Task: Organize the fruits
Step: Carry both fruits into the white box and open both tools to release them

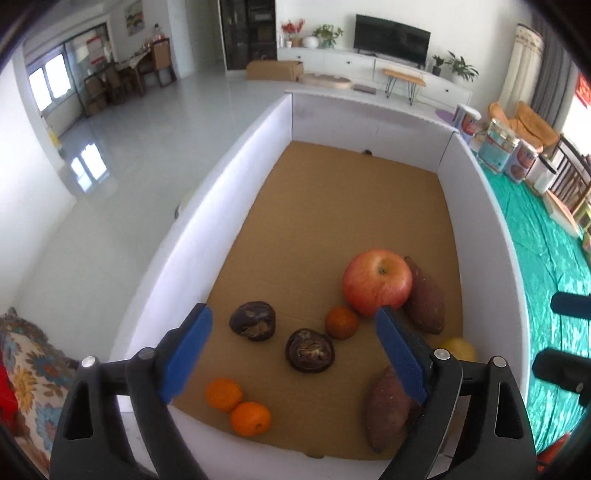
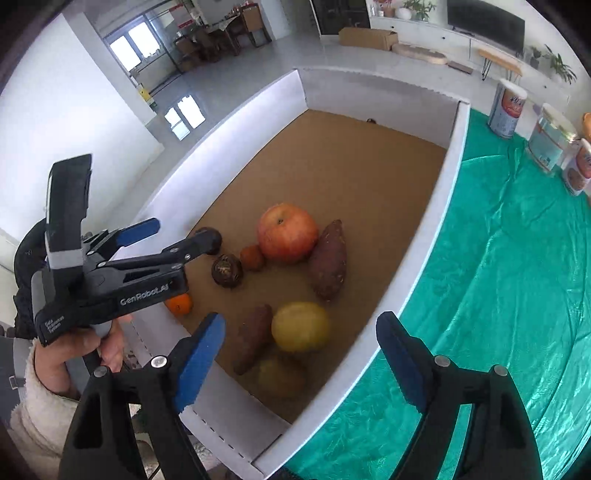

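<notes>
Fruit lies grouped near the apple (image 1: 376, 282) in the box (image 1: 236, 192), oranges (image 1: 223, 394) just beside, and we hold the left gripper (image 1: 293, 354) and right gripper (image 2: 301, 354) wide open, empty, probably to choose a piece.

Pale grey glossy floor (image 1: 155, 122) spreads ahead and to the left of the claw, mirroring bright window panes. Far ahead: long white low cabinet (image 1: 369, 61) along a white wall, black flat television (image 1: 392, 37) on it, green potted plants (image 1: 460, 66) at its right end. Small wooden bench on black hairpin legs (image 1: 403, 79) in front. Brown cardboard box (image 1: 274, 70) on the floor. Tall dark glass-fronted cabinet (image 1: 248, 33) behind it. Far left: daylit windows (image 1: 50, 83), dark wooden table and chairs (image 1: 129, 74). Right: shiny teal cloth (image 1: 546, 258), grey curtain (image 1: 550, 66).
</notes>
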